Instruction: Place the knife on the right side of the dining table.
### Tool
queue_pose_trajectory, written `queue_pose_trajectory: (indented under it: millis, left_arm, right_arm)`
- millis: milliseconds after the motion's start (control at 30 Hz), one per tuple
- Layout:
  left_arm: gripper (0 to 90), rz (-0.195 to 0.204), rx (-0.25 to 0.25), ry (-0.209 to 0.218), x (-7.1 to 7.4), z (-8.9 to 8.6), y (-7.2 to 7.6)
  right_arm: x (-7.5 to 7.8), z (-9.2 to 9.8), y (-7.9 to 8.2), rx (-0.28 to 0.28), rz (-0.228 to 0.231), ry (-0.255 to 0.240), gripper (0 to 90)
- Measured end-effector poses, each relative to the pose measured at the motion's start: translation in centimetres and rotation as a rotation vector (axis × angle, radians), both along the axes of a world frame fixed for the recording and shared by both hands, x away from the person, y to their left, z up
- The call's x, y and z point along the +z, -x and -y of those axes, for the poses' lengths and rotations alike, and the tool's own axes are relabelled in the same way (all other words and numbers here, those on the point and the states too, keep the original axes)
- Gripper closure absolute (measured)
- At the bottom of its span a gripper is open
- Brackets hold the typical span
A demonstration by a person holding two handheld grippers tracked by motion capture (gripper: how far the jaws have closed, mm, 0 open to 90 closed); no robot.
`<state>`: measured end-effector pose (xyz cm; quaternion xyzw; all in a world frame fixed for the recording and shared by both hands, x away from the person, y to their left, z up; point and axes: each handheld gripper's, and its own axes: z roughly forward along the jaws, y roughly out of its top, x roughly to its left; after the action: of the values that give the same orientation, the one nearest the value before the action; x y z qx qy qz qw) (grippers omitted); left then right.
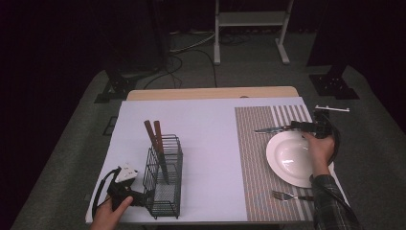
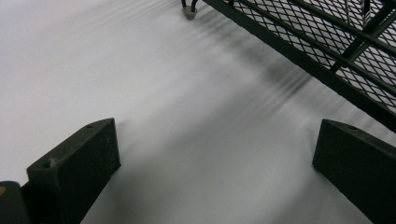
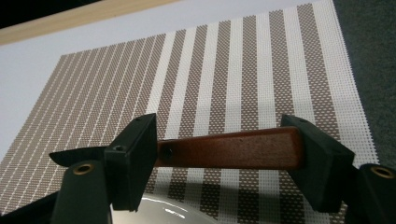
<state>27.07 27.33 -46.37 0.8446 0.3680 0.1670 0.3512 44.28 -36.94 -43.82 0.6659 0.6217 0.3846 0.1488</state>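
A knife (image 1: 272, 129) with a brown wooden handle (image 3: 229, 148) lies on the striped placemat (image 1: 253, 158), just past the far rim of a white plate (image 1: 289, 158). My right gripper (image 1: 300, 127) is over the handle; in the right gripper view (image 3: 219, 135) the handle runs crosswise behind the spread jaws, and the pads do not press on it. The blade sticks out to the left. At the table's front left, my left gripper (image 1: 139, 196) rests open on the white surface (image 2: 215, 140), right beside a black wire basket (image 1: 165, 177), with nothing between its jaws.
Two wooden-handled utensils (image 1: 154, 134) stand upright in the basket. A fork (image 1: 286, 195) lies on the mat in front of the plate. The basket's mesh wall (image 2: 327, 46) crosses the upper right of the left gripper view. A metal stand (image 1: 251, 28) stands beyond the table.
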Motion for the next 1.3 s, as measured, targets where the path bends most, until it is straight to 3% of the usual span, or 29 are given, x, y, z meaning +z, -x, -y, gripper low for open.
queue_pose_trajectory:
  millis: [400, 800, 1133, 1300]
  left_arm:
    - [0.0, 0.0, 0.0, 0.0, 0.0, 0.0, 0.0]
    - [0.0, 0.0, 0.0, 0.0, 0.0, 0.0, 0.0]
    - [0.0, 0.001, 0.0, -0.001, 0.0, 0.0, 0.0]
    - [0.0, 0.001, 0.0, 0.0, 0.0, 0.0, 0.0]
  right_arm:
    - [0.0, -0.1, -0.7, -0.006, -0.067, 0.016, 26.6]
    - [0.3, -0.3, -1.2, -0.013, -0.119, 0.067, 26.2]
    - [0.2, -0.1, -1.4, -0.027, -0.135, 0.081, 26.2]
    - [0.5, 0.2, -1.2, -0.033, -0.114, 0.093, 26.3]
